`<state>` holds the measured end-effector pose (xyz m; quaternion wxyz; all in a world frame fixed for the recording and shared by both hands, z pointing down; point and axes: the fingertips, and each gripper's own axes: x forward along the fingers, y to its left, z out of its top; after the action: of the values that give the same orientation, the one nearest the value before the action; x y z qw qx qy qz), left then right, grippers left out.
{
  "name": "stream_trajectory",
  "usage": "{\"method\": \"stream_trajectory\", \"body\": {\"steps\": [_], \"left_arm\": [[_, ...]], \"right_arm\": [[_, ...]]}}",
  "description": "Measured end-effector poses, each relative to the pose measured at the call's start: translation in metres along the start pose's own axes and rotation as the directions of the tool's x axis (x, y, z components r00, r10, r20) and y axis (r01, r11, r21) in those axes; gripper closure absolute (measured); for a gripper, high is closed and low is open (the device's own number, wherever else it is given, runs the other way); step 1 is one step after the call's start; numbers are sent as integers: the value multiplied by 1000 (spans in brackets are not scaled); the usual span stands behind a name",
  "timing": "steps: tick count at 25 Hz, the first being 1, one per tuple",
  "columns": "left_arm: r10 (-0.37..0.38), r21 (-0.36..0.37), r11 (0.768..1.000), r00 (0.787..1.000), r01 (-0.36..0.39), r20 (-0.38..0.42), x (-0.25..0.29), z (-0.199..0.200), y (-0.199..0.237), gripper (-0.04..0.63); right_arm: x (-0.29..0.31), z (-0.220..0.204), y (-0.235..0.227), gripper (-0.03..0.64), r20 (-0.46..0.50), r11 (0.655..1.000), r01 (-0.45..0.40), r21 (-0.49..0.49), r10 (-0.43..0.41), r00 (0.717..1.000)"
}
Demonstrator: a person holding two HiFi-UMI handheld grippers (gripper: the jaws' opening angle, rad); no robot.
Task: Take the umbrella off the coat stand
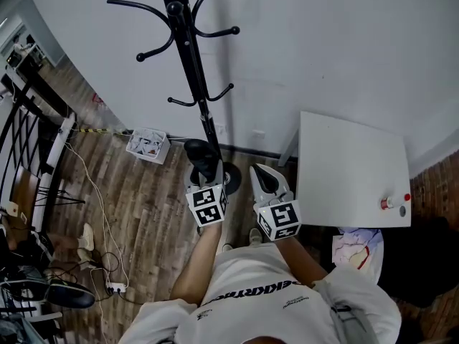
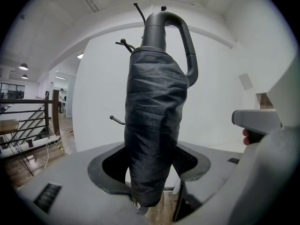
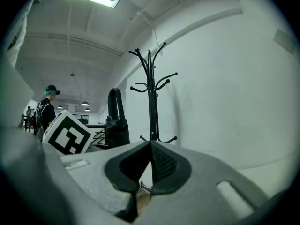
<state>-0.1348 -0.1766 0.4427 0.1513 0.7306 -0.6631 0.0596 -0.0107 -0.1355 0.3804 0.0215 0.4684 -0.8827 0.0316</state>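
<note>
Two hand-held grippers are showing here, but only the left hand-held gripper is doing any work. Its jaws are clamping the lower part of the folded umbrella, which is standing upright in its black sleeve with the loop handle pointing up. The right hand-held gripper is sitting with its jaws together and nothing between them, just hanging beside the left one.

Where's the umbrella relative to the coat stand? In the right gripper view it's showing clear of the stand, off to one side, with no hook touching the handle. From the head view it's sitting low in front of the pole, near the stand's base. So I'm reading it as already unhooked, meaning the main bit of the task is looking done. What's left, I'm guessing, is carrying it away from the stand and maybe setting it down. The white desk beside the stand is looking like one option, but that's only my guess.
</note>
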Motion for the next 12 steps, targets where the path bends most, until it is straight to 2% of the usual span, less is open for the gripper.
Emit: {"method": "stream_trajectory", "body": {"steps": [12], "left_arm": [[-35,8,999,996,34,77,-41,34,-13,339]], "right_arm": [[1,19,8,618,36,999,-25,-20,26,999]]}}
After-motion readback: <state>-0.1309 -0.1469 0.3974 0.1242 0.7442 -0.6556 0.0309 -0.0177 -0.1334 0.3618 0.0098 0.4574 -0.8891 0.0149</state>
